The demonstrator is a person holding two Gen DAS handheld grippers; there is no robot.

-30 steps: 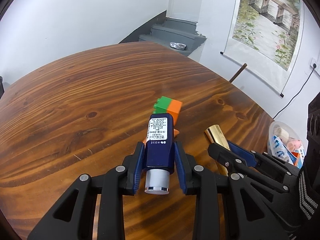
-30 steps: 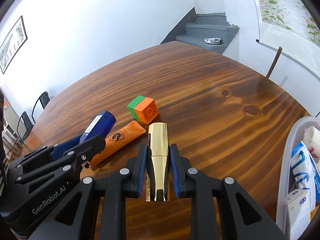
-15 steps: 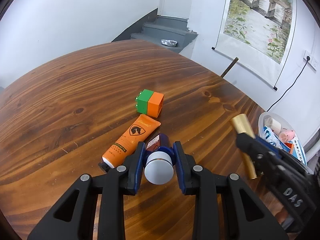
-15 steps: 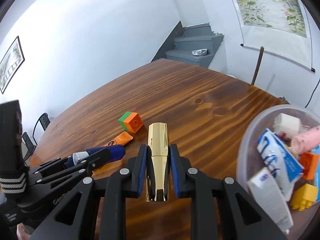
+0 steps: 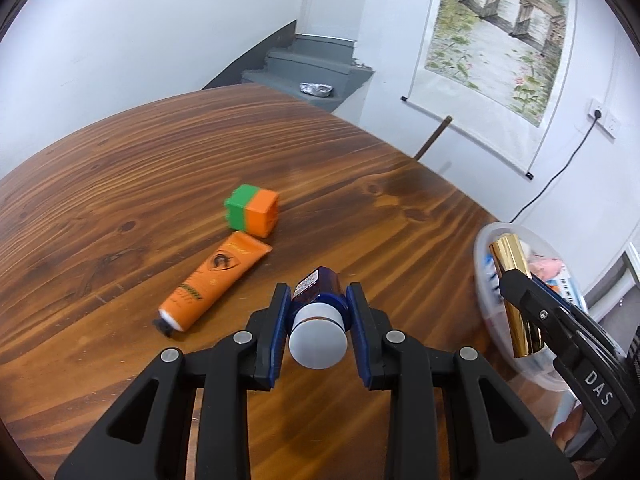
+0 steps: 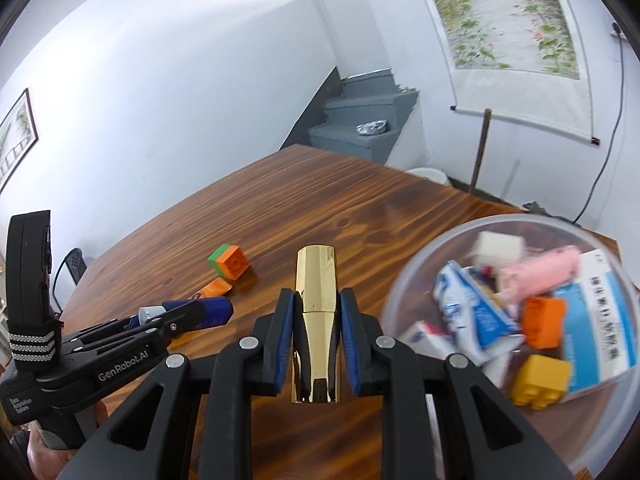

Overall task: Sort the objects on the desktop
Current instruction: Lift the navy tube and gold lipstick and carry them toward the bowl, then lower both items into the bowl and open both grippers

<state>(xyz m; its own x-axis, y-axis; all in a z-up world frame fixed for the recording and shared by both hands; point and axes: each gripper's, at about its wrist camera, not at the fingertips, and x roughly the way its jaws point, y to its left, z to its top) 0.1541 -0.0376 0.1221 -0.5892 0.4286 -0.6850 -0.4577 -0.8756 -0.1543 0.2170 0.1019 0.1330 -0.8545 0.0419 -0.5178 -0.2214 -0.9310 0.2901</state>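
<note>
My left gripper [image 5: 319, 300] is shut on a dark blue bottle [image 5: 318, 294] with a white cap, held above the wooden table [image 5: 160, 168]. It also shows in the right wrist view [image 6: 212, 312]. My right gripper [image 6: 318, 300] is shut on a gold tube [image 6: 316, 312], held next to the clear plastic tub [image 6: 404, 296]. The gold tube also shows in the left wrist view [image 5: 514, 280], over the tub [image 5: 480, 256]. An orange tube [image 5: 216, 280] and a green-and-orange block [image 5: 252, 216] lie on the table.
The tub holds several items: small boxes, a pink piece, orange [image 6: 544, 320] and yellow [image 6: 540, 376] blocks. It stands at the table's right edge. A scroll painting [image 5: 500, 32] hangs on the wall, grey steps [image 5: 308, 68] behind the table.
Both grippers have risen and moved right with their loads. The gold tube now sits beside and over the tub. The blue bottle is lifted away from the orange tube.
</note>
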